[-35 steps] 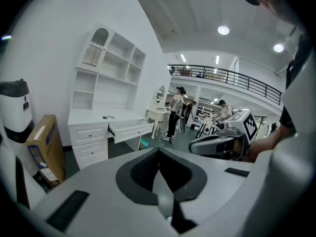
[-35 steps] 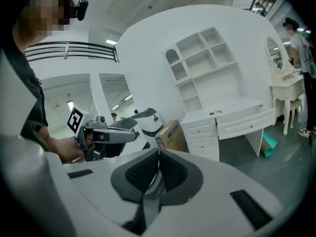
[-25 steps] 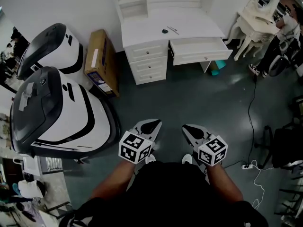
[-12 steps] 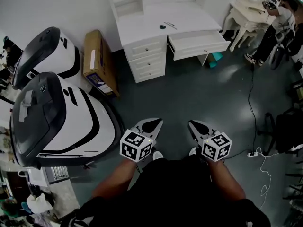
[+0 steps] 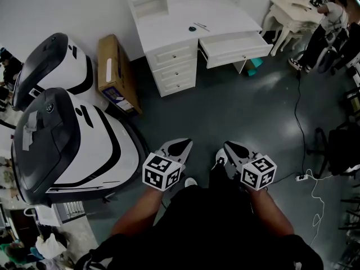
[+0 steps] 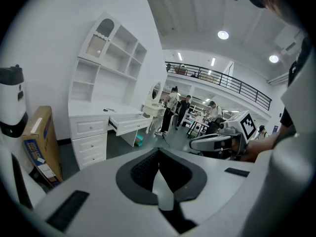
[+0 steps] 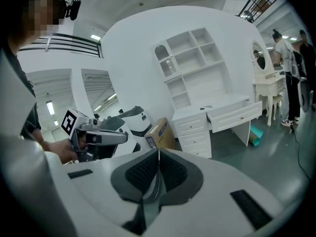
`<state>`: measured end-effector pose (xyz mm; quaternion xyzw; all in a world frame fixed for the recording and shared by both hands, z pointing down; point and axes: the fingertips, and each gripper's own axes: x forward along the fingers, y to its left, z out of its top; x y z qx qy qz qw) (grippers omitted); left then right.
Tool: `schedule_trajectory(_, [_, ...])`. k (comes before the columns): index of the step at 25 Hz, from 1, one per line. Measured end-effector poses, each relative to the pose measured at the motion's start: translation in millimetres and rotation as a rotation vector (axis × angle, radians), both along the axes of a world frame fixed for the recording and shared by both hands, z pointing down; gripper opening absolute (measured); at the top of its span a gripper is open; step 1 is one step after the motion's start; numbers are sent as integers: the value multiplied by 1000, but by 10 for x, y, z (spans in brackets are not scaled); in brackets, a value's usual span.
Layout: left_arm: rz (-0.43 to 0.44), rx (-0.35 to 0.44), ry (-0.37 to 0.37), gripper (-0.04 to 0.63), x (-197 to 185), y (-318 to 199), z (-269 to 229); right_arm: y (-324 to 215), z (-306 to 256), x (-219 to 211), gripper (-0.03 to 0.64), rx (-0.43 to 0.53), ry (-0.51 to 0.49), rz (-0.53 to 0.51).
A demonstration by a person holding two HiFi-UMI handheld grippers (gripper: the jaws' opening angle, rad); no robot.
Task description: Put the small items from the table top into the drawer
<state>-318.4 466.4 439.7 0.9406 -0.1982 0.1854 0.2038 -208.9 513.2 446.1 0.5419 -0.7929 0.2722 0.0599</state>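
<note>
The white desk (image 5: 169,24) stands far ahead across the grey floor, its top drawer (image 5: 236,45) pulled open. On the table top lie a small dark round item (image 5: 192,29) and a thin pen-like item (image 5: 202,26). My left gripper (image 5: 179,147) and right gripper (image 5: 232,149) are held side by side close to my body, well short of the desk, both shut and empty. In the left gripper view the shut left gripper (image 6: 159,154) faces the desk (image 6: 94,113) and drawer (image 6: 129,123). In the right gripper view, the drawer (image 7: 237,115) lies beyond the shut right gripper (image 7: 158,154).
Two large white-and-black machines (image 5: 67,145) (image 5: 56,66) fill the left side. A cardboard box (image 5: 114,75) leans beside the desk. A white dressing table (image 5: 292,4) and people (image 5: 329,21) are at the far right. A cable with a power strip (image 5: 301,176) crosses the floor.
Both grippers have drifted slightly over the floor as the person steps, a shoe now showing between them. The view has swung a little. Both jaws stay shut.
</note>
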Motion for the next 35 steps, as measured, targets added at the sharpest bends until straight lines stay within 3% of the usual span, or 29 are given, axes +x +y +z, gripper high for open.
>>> schedule_trajectory(4, [-28, -62, 38, 9, -19, -84, 28, -154, -6, -8, 28, 6, -7, -14])
schedule_trajectory(12, [-64, -50, -4, 9, 139, -486, 89, -689, -28, 199, 28, 25, -23, -49])
schedule_trajectory(23, [-103, -12, -22, 9, 938, -1403, -36, -1577, -109, 1083, 28, 57, -18, -63])
schedule_trajectory(35, [-150, 4, -64, 9, 1807, -1949, -17, -2142, -56, 1932, 28, 63, -41, -127])
